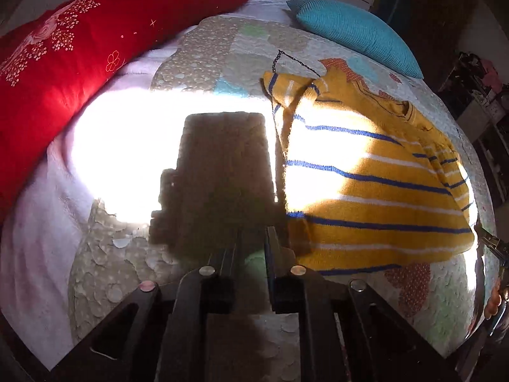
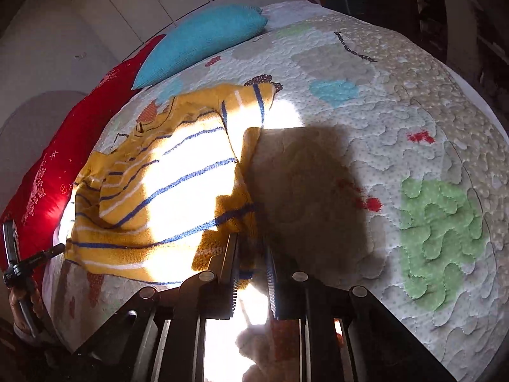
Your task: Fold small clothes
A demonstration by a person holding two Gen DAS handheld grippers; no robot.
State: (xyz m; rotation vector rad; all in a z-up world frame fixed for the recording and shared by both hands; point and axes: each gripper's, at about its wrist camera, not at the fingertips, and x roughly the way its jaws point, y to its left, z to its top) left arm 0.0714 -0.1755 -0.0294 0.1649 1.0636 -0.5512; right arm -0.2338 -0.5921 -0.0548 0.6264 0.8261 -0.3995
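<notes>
A small yellow sweater (image 1: 366, 172) with blue and white stripes lies on the patchwork quilt (image 1: 222, 60), both sleeves folded in over the body. My left gripper (image 1: 253, 238) hovers open and empty over the quilt, just left of the sweater's bottom-left corner. In the right wrist view the sweater (image 2: 152, 191) lies left of centre. My right gripper (image 2: 251, 248) is open at the sweater's bottom-right corner, with the hem edge between its jaws. The other gripper shows at the left edge of the right wrist view (image 2: 19, 264).
A red embroidered pillow (image 1: 79, 51) lies along the left of the bed and a teal knitted cushion (image 1: 356, 31) at the head. A strong patch of sunlight washes out the quilt (image 2: 413, 146) and part of the sweater. Dark furniture (image 1: 477, 102) stands to the right of the bed.
</notes>
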